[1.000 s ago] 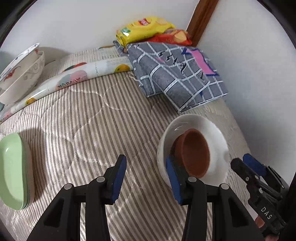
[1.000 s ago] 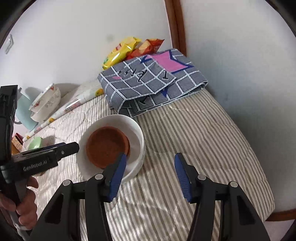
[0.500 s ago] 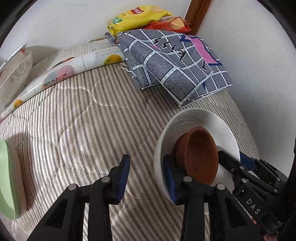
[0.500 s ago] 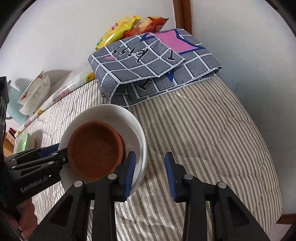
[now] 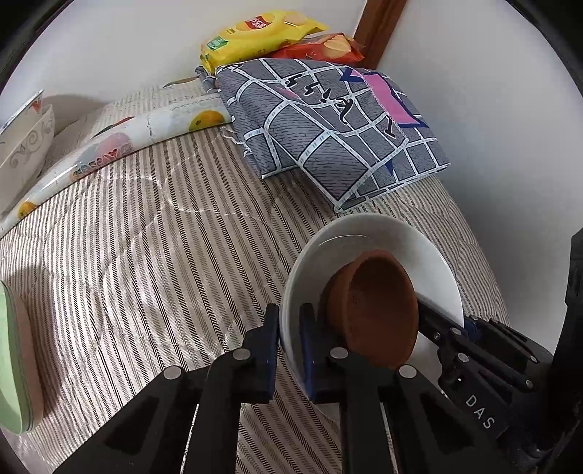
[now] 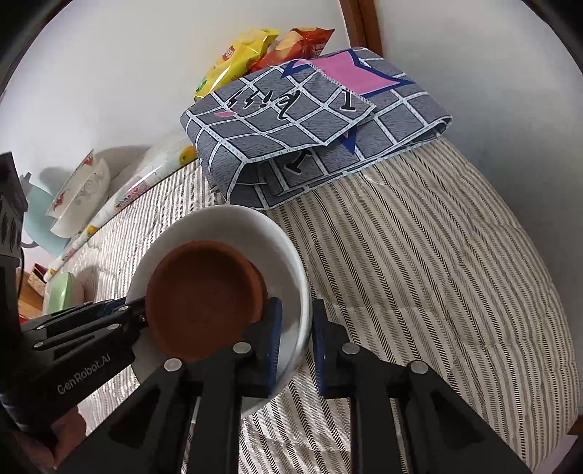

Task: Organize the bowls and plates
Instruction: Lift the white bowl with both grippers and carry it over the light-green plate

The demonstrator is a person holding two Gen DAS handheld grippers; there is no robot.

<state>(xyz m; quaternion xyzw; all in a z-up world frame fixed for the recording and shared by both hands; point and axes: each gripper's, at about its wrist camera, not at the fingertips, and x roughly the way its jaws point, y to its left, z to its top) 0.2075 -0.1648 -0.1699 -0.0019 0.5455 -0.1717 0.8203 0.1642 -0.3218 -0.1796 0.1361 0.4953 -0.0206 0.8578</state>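
Note:
A white bowl [image 5: 368, 237] with a brown clay bowl [image 5: 375, 306] inside it is on the striped bed cover. My left gripper [image 5: 289, 346] is shut on the white bowl's near-left rim. My right gripper [image 6: 295, 342] is shut on the opposite rim of the same white bowl [image 6: 218, 226], with the brown bowl [image 6: 204, 295] beside its left finger. The right gripper also shows in the left wrist view [image 5: 470, 350]. A green plate stack [image 5: 12, 364] lies at the far left. Patterned white bowls [image 5: 22, 146] are stacked at the back left.
A folded grey checked cloth [image 5: 328, 127] lies at the back by the wall, with yellow [image 5: 255, 32] and red snack bags behind it. A fruit-print roll [image 5: 109, 146] lies along the back. The bed edge runs at the right [image 6: 546, 328].
Both grippers moved in and closed on the white bowl's rim from opposite sides. The bowl now looks tilted and nearer both cameras.

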